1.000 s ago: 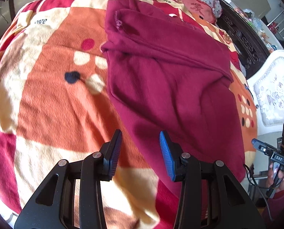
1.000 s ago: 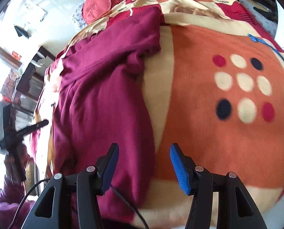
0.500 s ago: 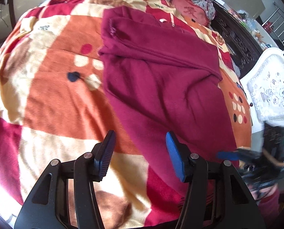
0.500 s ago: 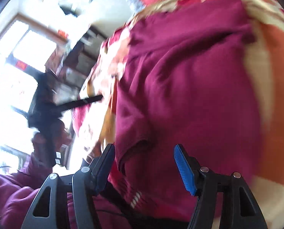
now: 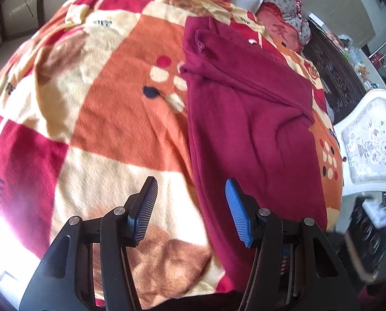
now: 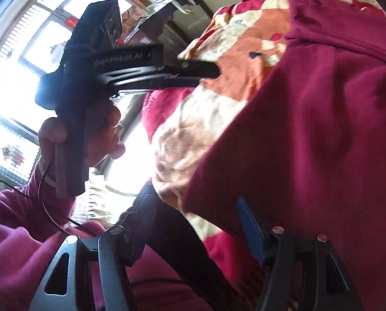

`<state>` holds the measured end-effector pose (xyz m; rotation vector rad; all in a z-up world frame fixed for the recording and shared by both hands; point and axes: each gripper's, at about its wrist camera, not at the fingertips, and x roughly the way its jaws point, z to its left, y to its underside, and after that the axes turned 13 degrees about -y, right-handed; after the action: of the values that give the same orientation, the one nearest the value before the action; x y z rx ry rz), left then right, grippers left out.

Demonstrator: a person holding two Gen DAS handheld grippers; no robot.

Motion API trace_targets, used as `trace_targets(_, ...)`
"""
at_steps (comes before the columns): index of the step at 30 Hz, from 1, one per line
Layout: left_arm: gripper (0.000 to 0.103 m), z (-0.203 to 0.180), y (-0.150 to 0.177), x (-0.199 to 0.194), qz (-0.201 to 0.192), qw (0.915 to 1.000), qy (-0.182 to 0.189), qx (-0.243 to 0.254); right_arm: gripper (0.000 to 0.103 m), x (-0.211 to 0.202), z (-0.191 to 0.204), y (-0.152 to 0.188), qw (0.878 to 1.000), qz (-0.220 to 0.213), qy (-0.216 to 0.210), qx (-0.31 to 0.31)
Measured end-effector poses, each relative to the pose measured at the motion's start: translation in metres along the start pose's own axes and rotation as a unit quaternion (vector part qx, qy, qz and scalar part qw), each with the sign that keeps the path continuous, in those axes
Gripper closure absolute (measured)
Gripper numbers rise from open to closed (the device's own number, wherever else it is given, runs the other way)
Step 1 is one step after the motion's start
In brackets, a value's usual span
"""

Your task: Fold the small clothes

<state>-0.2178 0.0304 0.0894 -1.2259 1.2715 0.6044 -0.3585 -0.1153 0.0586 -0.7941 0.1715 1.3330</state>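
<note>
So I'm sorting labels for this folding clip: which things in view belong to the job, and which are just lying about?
Belongs to the job:
- maroon garment spread on the blanket
- left gripper, fingers apart, empty
- right gripper, fingers apart, empty

Just lying about:
- patterned blanket
- red pillows
- white chair
- dark carved furniture
</note>
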Motion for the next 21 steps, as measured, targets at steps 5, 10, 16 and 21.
trace_targets(5, 0.048, -0.014, 0.014, 0.009, 0.029, 0.9991, 0.025, 0.017, 0.041, -0.089, -0.023, 0.029, 0.993, -0.082, 0.072, 0.052)
trace_targets(10, 0.048, -0.034, 0.029, 0.014, 0.045, 0.9974, 0.037, 0.043, 0.039, -0.176, -0.051, 0.074, 0.964, -0.167, 0.166, 0.127)
trace_targets(16, 0.048, -0.046, 0.046, 0.03, 0.092, 0.9935, 0.037, 0.056, 0.037, -0.222, -0.09, 0.117, 0.932, -0.217, 0.198, 0.212)
trace_targets(21, 0.048, -0.045, 0.052, 0.041, 0.122, 0.9911, 0.04, 0.037, 0.037, -0.208, -0.113, 0.125, 0.935, -0.225, 0.143, 0.232)
